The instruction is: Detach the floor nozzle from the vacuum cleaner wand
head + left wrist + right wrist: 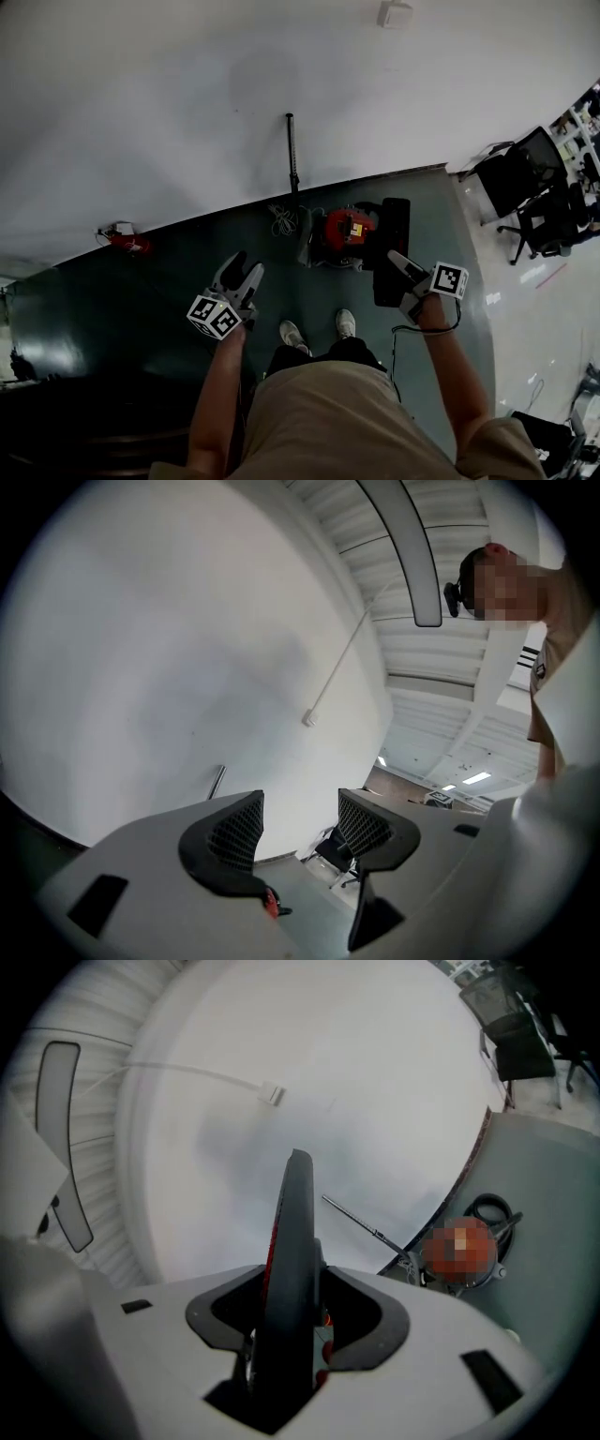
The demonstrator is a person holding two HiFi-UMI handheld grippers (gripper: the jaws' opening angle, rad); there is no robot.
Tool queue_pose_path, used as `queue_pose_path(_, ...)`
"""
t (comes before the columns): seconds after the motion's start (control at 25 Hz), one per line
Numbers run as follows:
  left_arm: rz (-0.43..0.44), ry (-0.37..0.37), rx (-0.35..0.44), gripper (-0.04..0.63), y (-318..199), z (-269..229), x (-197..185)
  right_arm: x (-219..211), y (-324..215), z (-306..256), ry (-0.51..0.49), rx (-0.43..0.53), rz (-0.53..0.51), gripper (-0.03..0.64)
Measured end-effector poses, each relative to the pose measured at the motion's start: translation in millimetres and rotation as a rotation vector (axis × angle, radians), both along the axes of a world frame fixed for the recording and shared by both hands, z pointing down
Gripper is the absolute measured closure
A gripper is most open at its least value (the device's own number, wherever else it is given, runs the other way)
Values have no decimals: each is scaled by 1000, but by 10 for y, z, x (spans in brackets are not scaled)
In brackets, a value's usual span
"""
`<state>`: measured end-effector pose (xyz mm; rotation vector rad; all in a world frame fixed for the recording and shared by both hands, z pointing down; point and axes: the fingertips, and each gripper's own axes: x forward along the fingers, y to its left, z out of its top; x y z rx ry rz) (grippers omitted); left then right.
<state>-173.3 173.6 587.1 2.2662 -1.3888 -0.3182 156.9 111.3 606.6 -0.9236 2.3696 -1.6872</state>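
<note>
Right tool is pinching the floor nozzle edge-on, well apart from the wand leaning on the wall, so I'd guess the left tool sits spread and empty since nothing needs bracing.

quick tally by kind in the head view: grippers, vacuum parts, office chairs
grippers: 2 (left gripper, right gripper)
vacuum body: 1
wand: 1
floor nozzle: 1
office chairs: 2
total: 7
</note>
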Motion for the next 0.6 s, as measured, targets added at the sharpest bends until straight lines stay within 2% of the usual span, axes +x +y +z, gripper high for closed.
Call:
queue_pose_path(0.16, -24, 2, -67, 336, -186, 164, 209, 132, -223, 82, 24, 3, -31, 419)
queue_pose_path(0.36, -17, -43, -126, 336, -376, 341, 392, 256, -475, 311, 27, -35, -29, 419)
queue_pose_path(0.6, 6, -87, -181, 336, -570, 601, 637, 316, -669, 584, 30, -58, -85, 419)
